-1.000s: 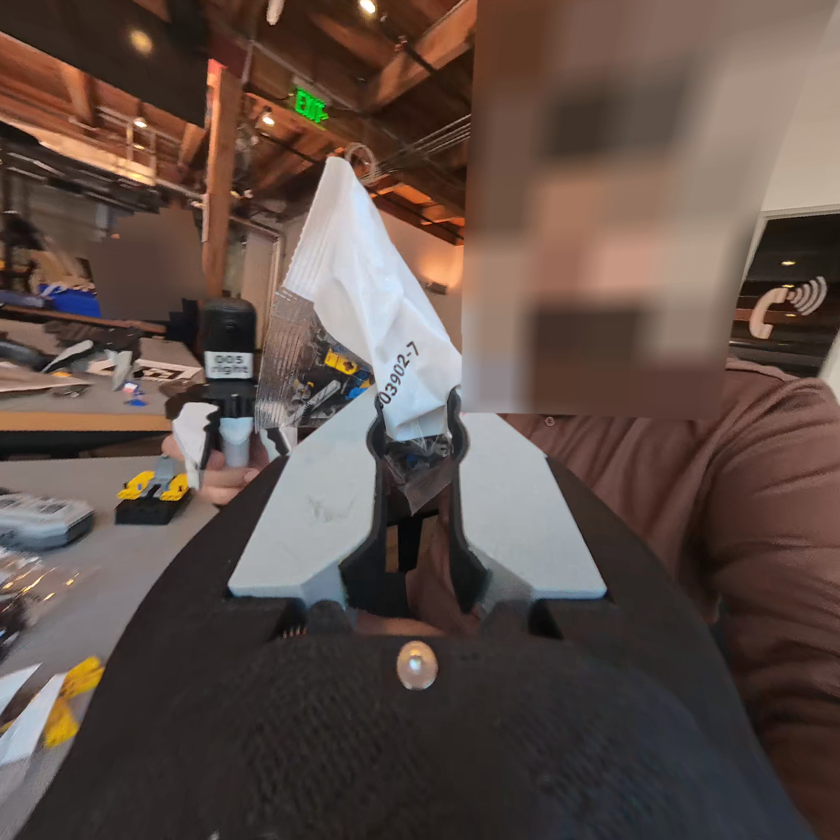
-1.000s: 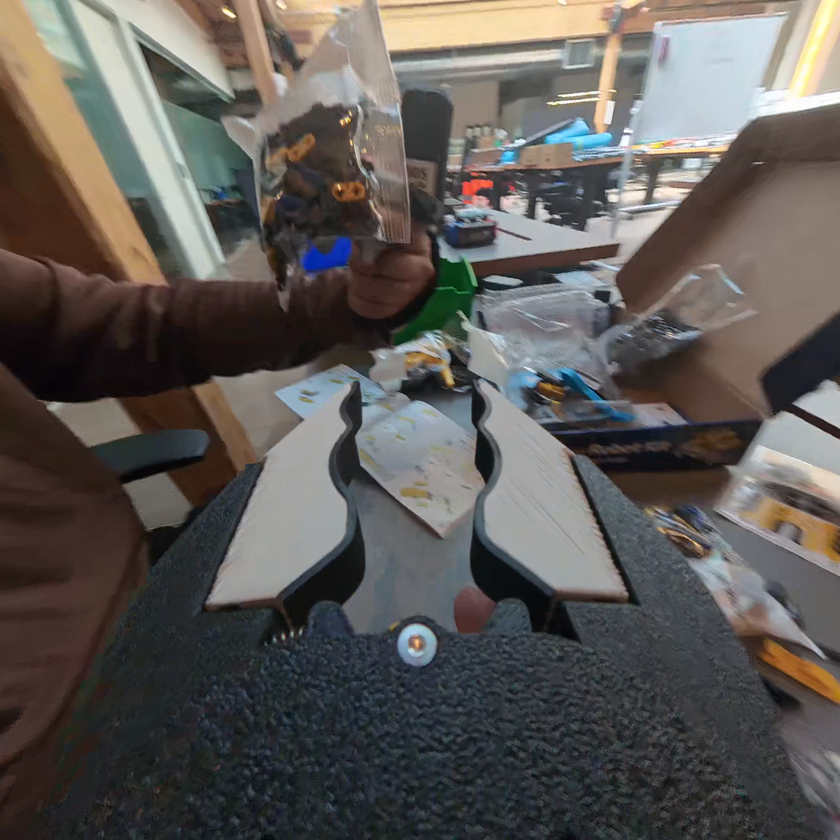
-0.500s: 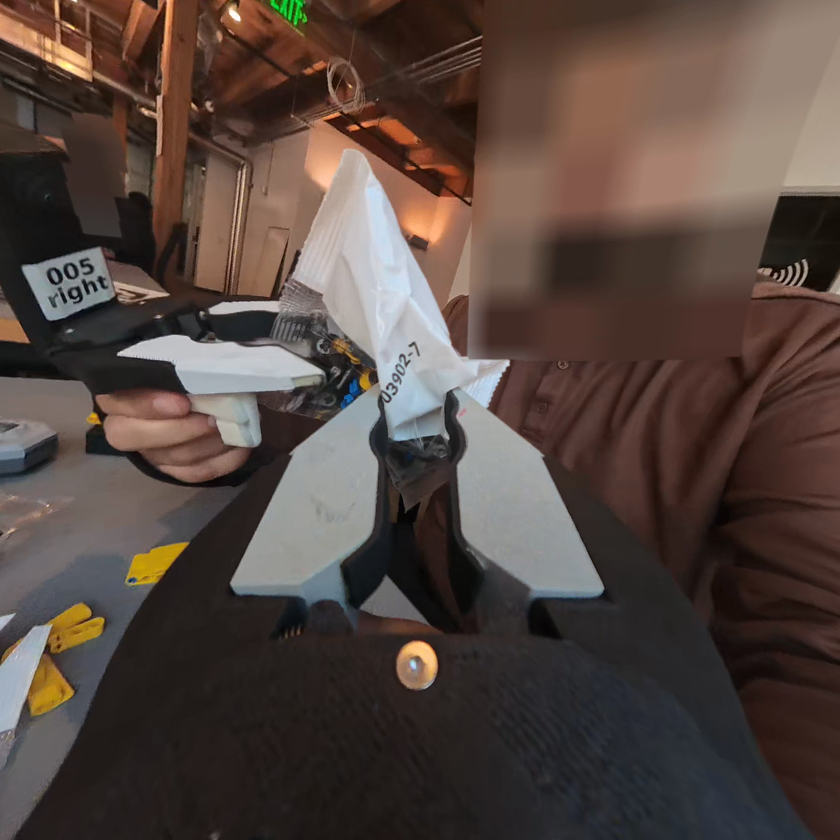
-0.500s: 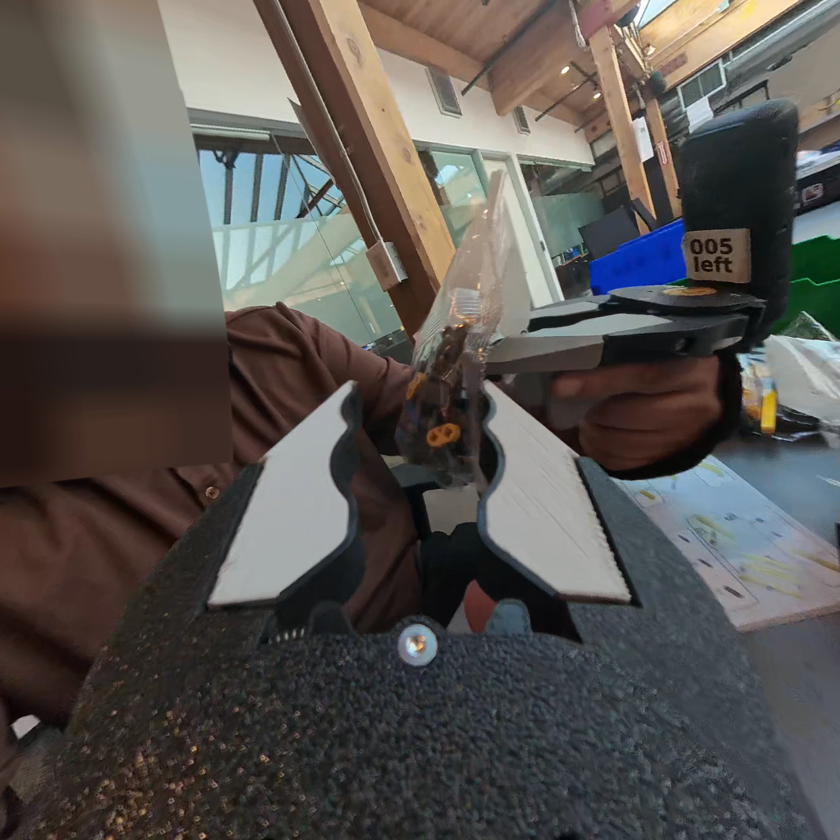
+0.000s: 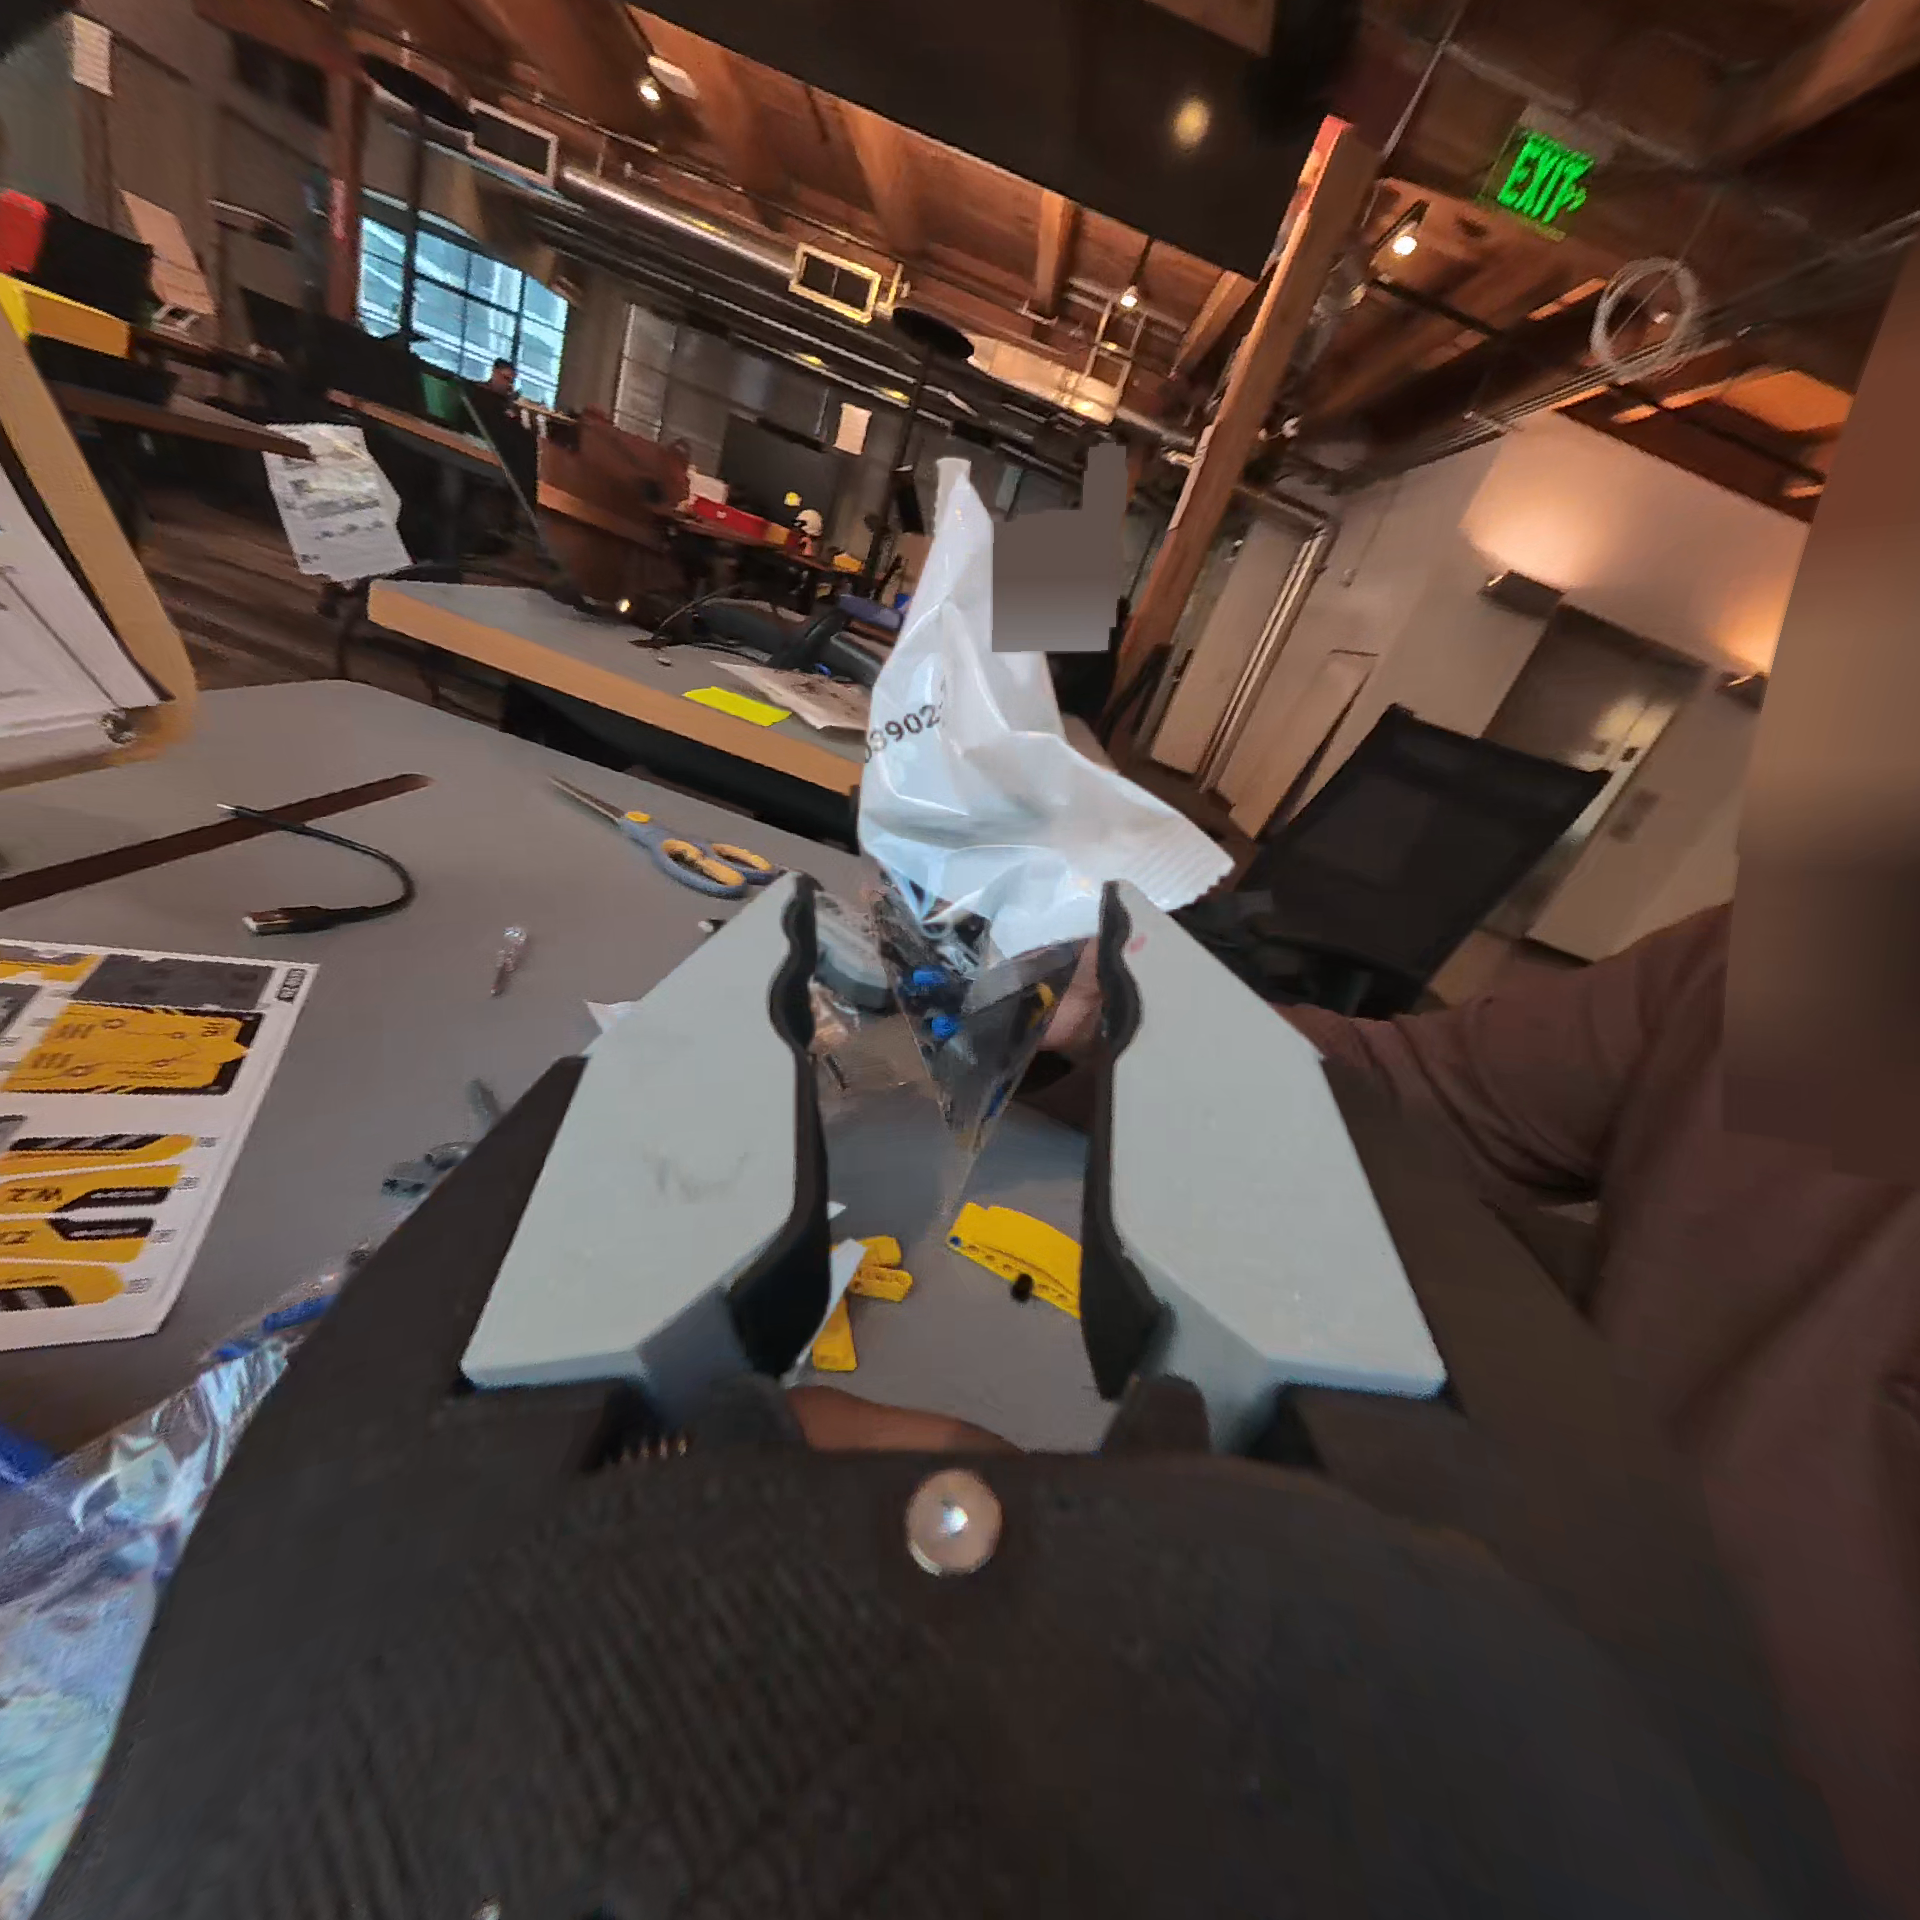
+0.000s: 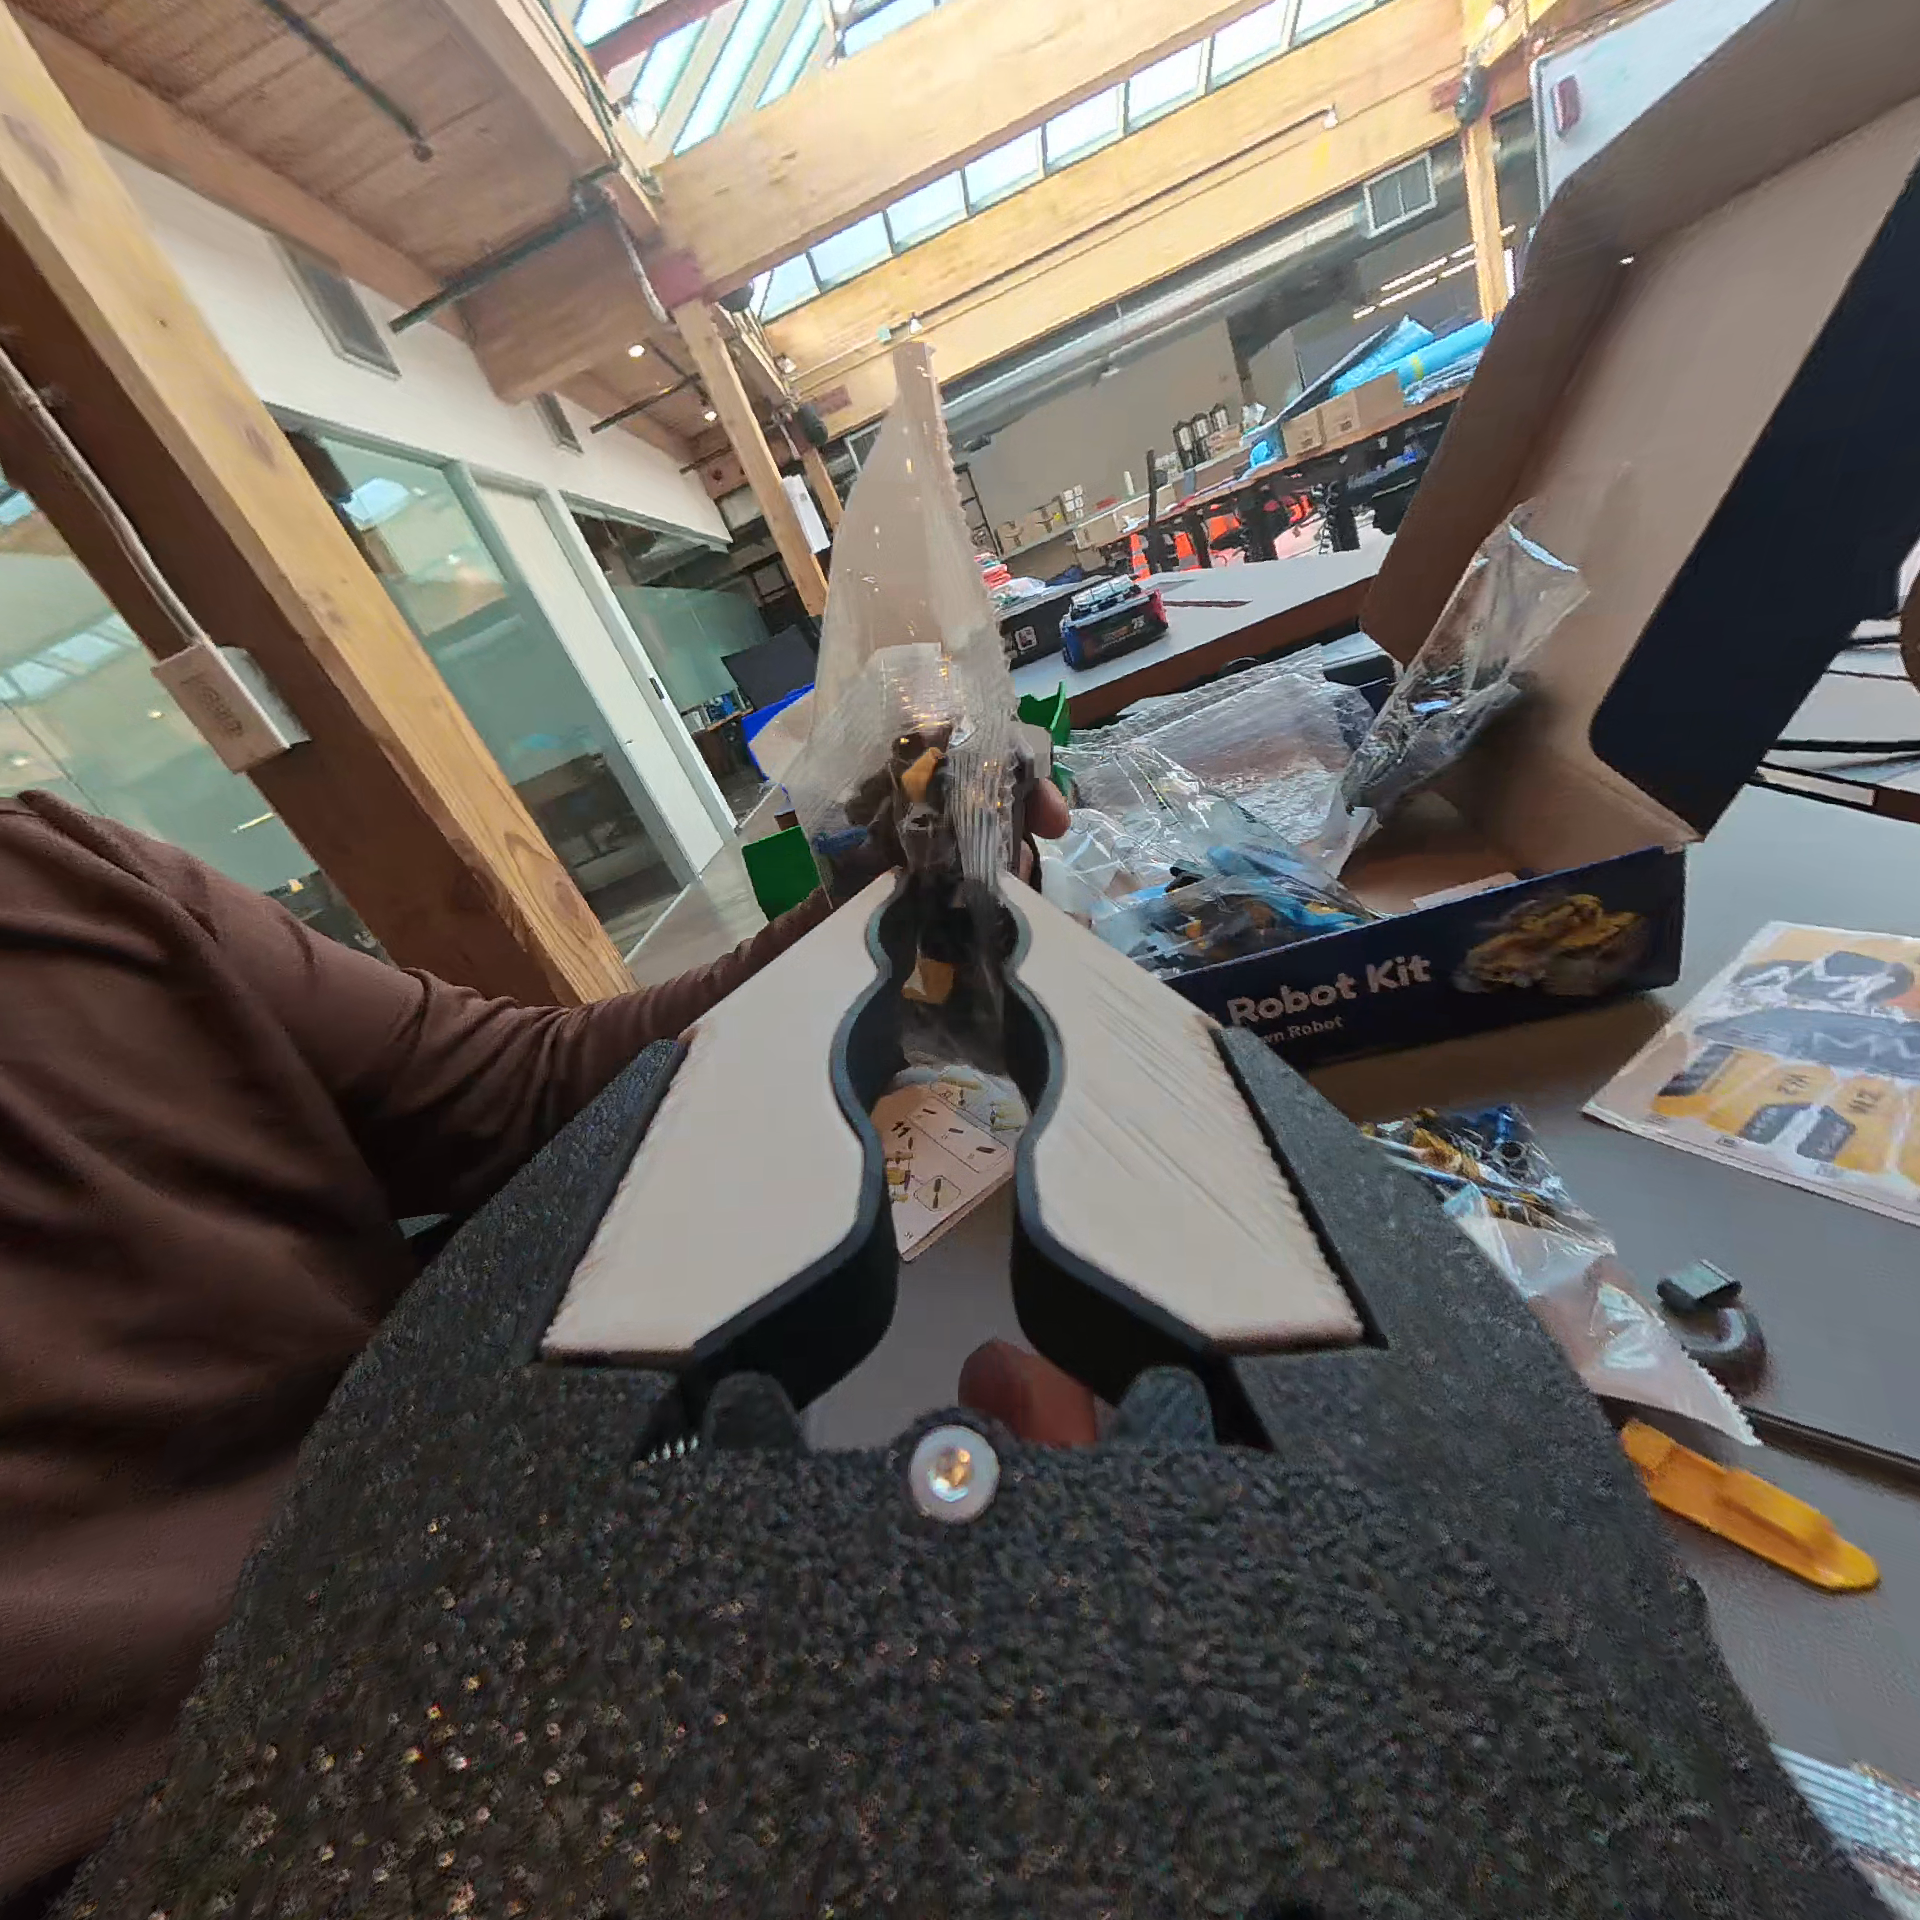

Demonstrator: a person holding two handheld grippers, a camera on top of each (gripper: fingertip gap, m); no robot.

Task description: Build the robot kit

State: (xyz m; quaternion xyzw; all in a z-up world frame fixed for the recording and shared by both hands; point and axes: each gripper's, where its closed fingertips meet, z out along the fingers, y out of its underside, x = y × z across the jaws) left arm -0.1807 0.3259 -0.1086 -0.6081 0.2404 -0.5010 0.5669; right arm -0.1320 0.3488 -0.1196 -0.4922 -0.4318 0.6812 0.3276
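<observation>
A plastic bag (image 5: 966, 790) with a white top and a clear bottom holds small dark, yellow and blue parts. My right gripper (image 6: 948, 904) is shut on the bag's (image 6: 914, 665) lower part and holds it upright above the table. My left gripper (image 5: 954, 914) is open. The bag's clear lower corner hangs between its fingers, and I cannot tell whether it touches them. A hand and a brown sleeve (image 6: 260, 1039) show behind the bag. The right gripper is hidden in the left wrist view.
On the grey table (image 5: 416, 997) lie loose yellow parts (image 5: 1003, 1247), scissors (image 5: 696, 857), a black cable (image 5: 343, 904) and a sticker sheet (image 5: 114, 1132). An open cardboard kit box (image 6: 1455, 987) with more bags (image 6: 1226, 862) stands to the right, and a leaflet (image 6: 945, 1153) lies below the right gripper. Some 7 cm of space lies between my two pairs of fingers.
The left gripper was shut on the bag and has opened and let go. The right gripper came up to the bag and shut on it. Both views have swung round.
</observation>
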